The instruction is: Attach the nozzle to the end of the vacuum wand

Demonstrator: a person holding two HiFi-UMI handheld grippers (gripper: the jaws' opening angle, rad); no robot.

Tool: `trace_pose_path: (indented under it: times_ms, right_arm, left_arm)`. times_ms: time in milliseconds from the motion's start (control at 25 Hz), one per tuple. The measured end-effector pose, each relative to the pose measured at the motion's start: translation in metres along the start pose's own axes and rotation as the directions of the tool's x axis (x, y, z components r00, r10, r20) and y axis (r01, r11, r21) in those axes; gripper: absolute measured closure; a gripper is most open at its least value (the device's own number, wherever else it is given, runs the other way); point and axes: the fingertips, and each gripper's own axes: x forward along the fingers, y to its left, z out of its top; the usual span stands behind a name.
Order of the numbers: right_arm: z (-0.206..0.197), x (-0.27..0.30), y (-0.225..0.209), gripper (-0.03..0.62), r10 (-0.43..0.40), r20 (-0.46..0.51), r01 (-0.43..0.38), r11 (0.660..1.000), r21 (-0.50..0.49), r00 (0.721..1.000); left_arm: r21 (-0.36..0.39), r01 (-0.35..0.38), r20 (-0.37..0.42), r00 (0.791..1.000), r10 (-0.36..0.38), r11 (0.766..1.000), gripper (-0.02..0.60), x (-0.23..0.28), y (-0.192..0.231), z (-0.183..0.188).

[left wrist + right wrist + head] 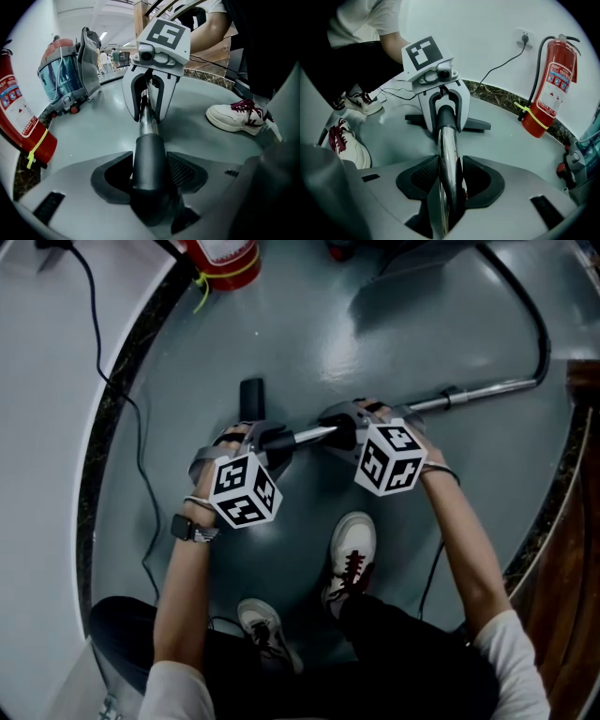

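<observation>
The nozzle [251, 396] at nine o'clock is clamped by the left gripper [270, 440], the wand [487, 390] at three by the right gripper [339, 430], for coaxial mating.

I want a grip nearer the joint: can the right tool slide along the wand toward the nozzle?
Probably yes: the right tool grips the wand, with bare tube ahead up to the left tool at the nozzle neck.

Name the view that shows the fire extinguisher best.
The right gripper view: the fire extinguisher stands whole by the wall, hose and label visible. The left gripper view crops the extinguisher at the left edge; the head view catches only its end at the top edge.
</observation>
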Motion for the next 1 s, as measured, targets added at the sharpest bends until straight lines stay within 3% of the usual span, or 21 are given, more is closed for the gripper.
trace_pose_path:
  times_ms: [160,320,640,800,1000]
  right_arm:
    - [0.002,0.000,0.002,0.427,0.009,0.029,-0.009,1.000,0.007,1.000]
    - [0.003,-0.001,0.004,0.425,0.022,0.039,-0.023,1.000,0.009,0.999]
    - [0.003,-0.008,0.012,0.358,0.056,0.055,-0.057,0.998,0.022,0.997]
    - [-0.005,-0.020,0.011,0.356,0.039,0.057,-0.044,0.995,0.088,0.998]
    - [-0.008,-0.040,0.008,0.356,-0.041,0.135,0.006,0.967,0.255,0.990]
  left_arm:
    - [-0.019,0.026,-0.006,1.000,-0.026,0.999,0.310,-0.001,-0.003,-0.006]
    - [-0.036,0.027,0.005,1.000,-0.027,0.999,0.307,-0.005,0.001,-0.005]
    - [-0.098,0.047,0.045,0.998,-0.043,0.994,0.291,-0.019,0.001,-0.006]
    - [-0.136,0.056,0.079,0.996,-0.046,0.989,0.290,-0.033,0.006,-0.001]
    - [-0.155,0.056,0.105,0.994,-0.040,0.986,0.290,-0.049,0.009,0.005]
